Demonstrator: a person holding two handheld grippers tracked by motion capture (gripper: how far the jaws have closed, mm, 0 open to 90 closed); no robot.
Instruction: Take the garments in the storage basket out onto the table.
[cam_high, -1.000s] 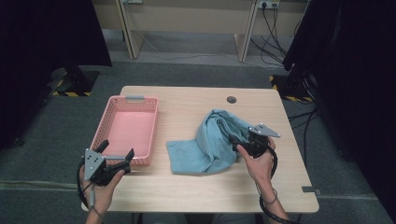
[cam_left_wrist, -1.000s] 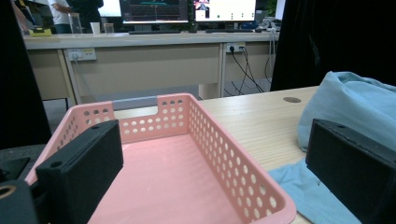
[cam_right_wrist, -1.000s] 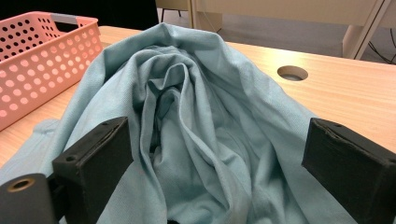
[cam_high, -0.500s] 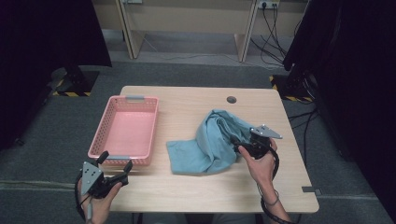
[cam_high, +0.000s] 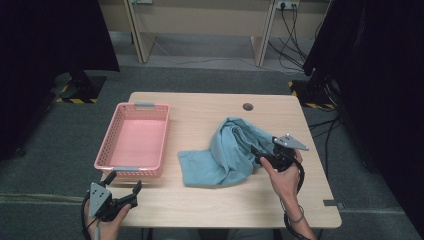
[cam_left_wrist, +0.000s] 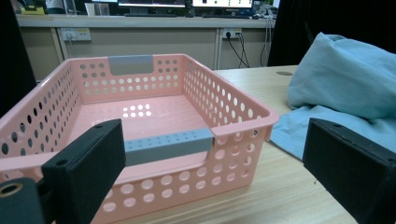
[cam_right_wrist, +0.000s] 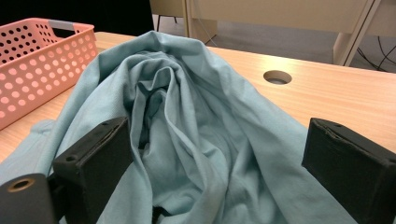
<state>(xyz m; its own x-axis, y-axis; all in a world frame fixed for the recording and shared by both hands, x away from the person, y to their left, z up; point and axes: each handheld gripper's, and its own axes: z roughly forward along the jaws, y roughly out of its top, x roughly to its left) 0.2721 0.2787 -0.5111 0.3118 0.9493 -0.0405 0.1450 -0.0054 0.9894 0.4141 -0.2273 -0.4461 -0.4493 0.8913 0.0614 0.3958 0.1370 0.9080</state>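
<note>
Since a second ago, the left gripper (cam_high: 122, 189) has drawn back toward the person, from beside the near corner of the pink basket (cam_high: 107, 149) to the desk's (cam_high: 200, 205) front edge, while the right gripper (cam_high: 260, 155) has stayed at the right flank of the light blue cloth (cam_high: 225, 157). That cloth lies in a rumpled heap on the desk right of the basket, a flat tail reaching toward the basket but apart from it. Both grippers' fingers stand wide apart and hold nothing; in the right gripper view folds of the cloth lie between its fingers (cam_right_wrist: 95, 158). The work appears to be taking hold of the cloth. To do that well, the right fingers should sink over a thick ridge of folds, not one loose layer, and close fully before lifting.
</note>
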